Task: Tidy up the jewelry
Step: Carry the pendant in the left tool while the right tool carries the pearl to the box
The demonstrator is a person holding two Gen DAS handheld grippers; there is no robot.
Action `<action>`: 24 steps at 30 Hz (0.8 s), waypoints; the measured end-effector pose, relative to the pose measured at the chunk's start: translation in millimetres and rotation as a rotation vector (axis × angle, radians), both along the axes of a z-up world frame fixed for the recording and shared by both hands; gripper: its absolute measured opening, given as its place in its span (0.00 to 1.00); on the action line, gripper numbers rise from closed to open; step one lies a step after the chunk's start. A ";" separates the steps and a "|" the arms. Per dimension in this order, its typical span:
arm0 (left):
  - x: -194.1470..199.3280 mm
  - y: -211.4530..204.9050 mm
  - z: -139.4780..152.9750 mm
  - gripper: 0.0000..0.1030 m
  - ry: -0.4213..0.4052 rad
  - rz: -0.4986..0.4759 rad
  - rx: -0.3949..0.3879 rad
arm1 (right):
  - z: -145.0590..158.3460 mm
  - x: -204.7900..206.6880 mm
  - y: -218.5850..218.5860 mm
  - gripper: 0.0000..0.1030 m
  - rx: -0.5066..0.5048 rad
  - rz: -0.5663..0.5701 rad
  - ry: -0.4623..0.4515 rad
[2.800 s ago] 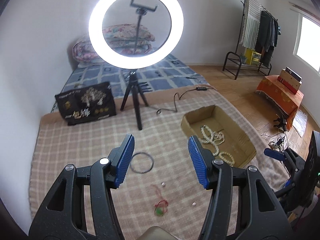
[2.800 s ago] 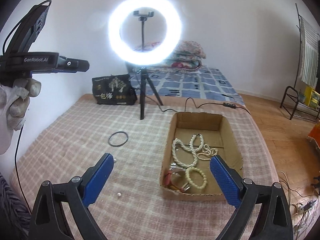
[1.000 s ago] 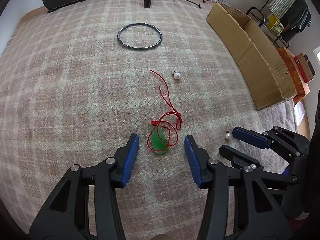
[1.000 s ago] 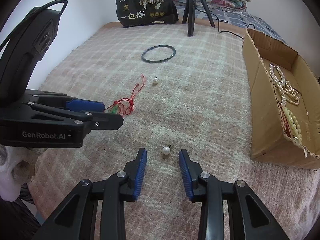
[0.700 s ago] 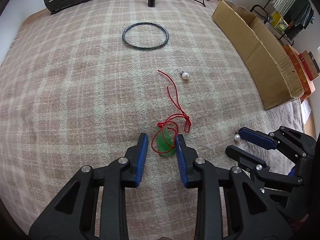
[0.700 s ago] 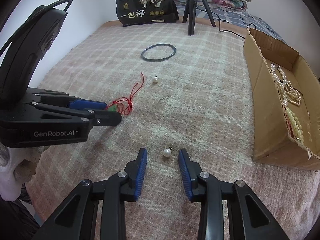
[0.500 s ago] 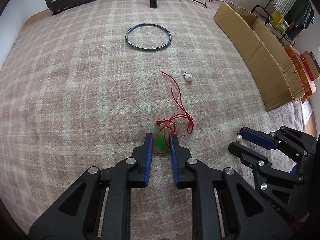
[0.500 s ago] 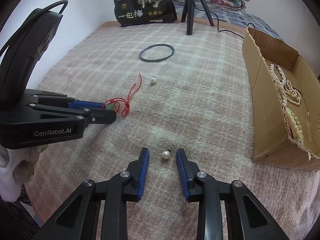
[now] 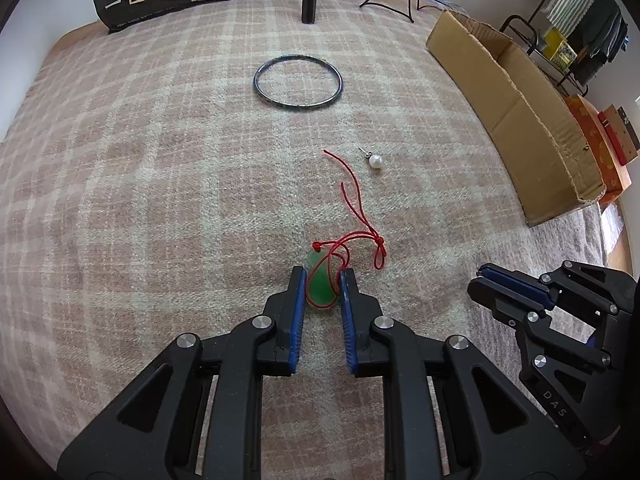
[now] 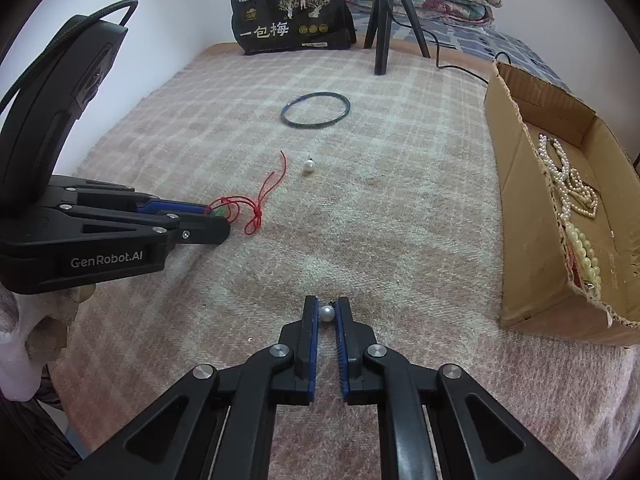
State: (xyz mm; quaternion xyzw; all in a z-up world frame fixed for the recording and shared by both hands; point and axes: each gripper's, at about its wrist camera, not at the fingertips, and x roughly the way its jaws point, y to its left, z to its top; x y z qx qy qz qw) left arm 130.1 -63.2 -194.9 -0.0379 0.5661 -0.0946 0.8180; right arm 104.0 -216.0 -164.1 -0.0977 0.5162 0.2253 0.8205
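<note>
Left wrist view: left gripper squeezed onto green stone on red cord, low on checked blanket. Loose pearl just past cord end, dark bangle farther off, cardboard box at right.

Right wrist view: right gripper pinched on small pearl, down on blanket. Pearl strings inside box.
</note>
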 end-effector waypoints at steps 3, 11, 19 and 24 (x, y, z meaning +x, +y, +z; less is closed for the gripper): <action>-2.6 4.2 7.2 0.15 -0.018 0.012 -0.011 | 8.2 -2.9 -1.1 0.06 0.011 0.001 -0.016; -4.6 13.8 43.6 0.15 -0.099 0.042 -0.058 | 31.7 -8.9 -7.5 0.06 0.043 -0.005 -0.059; -5.8 14.7 77.7 0.15 -0.174 0.044 -0.100 | 53.2 -14.0 -17.9 0.06 0.064 -0.022 -0.103; -5.9 9.9 93.4 0.15 -0.207 0.035 -0.128 | 68.5 -15.8 -26.2 0.06 0.078 -0.035 -0.135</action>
